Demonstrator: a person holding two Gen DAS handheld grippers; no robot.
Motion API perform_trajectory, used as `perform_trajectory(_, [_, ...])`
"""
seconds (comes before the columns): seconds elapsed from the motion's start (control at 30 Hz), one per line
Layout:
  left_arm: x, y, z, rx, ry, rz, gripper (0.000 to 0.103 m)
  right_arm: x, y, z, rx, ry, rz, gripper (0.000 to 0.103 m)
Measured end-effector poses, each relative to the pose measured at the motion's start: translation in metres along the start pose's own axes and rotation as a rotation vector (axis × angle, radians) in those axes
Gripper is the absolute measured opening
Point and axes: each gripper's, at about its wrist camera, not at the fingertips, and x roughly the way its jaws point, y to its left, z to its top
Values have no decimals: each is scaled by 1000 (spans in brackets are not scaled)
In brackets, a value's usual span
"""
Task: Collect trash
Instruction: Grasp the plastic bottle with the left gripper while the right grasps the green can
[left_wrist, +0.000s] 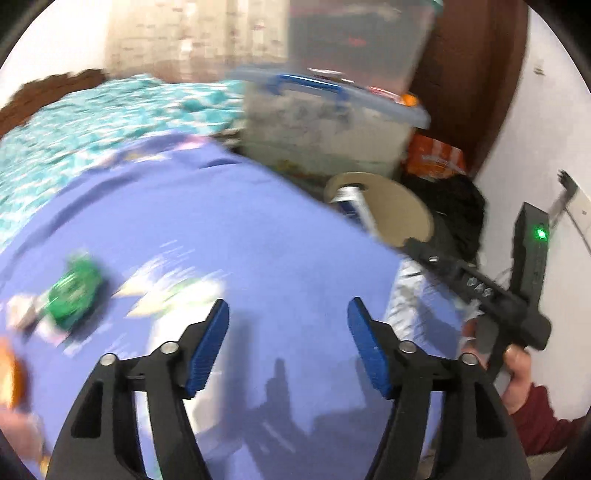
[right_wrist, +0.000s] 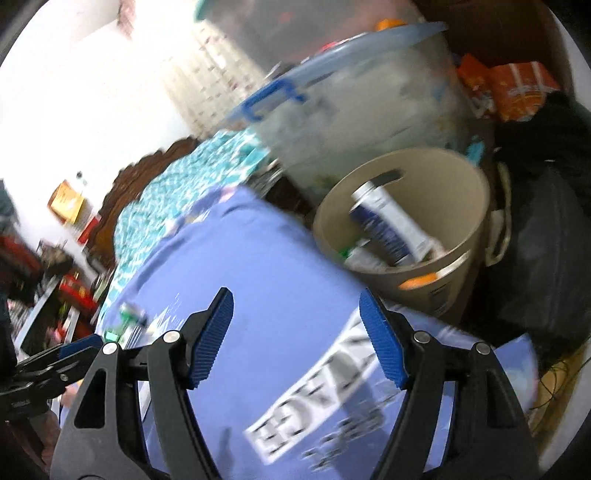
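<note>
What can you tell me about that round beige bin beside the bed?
The bin is a round, beige, plastic-looking tub with a slot handle cut near its rim. It stands upright and open against the edge of the purple bedsheet. Inside, a blue and white tube leans among other scraps. A label shows on its outer wall.

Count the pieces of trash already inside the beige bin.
2 visible: a blue-and-white tube leaning upright inside the beige bin, and a smaller green-and-white item at its base. More may lie hidden below.

Matt cloth sheet (left_wrist: 229, 236), smooth plastic bin (right_wrist: 439, 177)
</note>
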Motion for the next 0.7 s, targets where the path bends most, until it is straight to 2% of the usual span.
perform_trajectory(0.07, [-18, 30, -17, -63, -11, 56, 68, 4, 14, -10, -18, 28, 17, 72])
perform_trajectory(0.1, [-24, 44, -25, -99, -9, 76, 73, 7, 22, -15, -27, 42, 26, 72])
perform_trajectory(0.2, [-26, 68, -38, -164, 15, 133, 78, 11, 43, -29, -58, 78, 46, 72])
perform_trajectory(0.3, [-18, 71, -42, -164, 34, 142, 80, 11, 61, -40, -88, 103, 61, 72])
perform_trajectory(0.37, [-8, 64, -42, -143, 52, 133, 86, 8, 71, -47, -114, 113, 64, 72])
perform_trajectory(0.43, [9, 54, -41, -106, 79, 130, 87, 7, 76, -51, -130, 124, 61, 72])
perform_trajectory(0.47, [19, 51, -42, -96, 102, 145, 87, 7, 78, -52, -133, 130, 61, 72])
perform_trajectory(0.53, [36, 52, -46, -109, 150, 146, 65, 5, 81, -54, -133, 138, 63, 72])
perform_trajectory(0.6, [35, 62, -51, -153, 150, 111, 61, 4, 85, -54, -141, 142, 60, 72])
perform_trajectory(0.7, [13, 74, -60, -181, 113, 118, 61, 7, 98, -55, -168, 151, 62, 72])
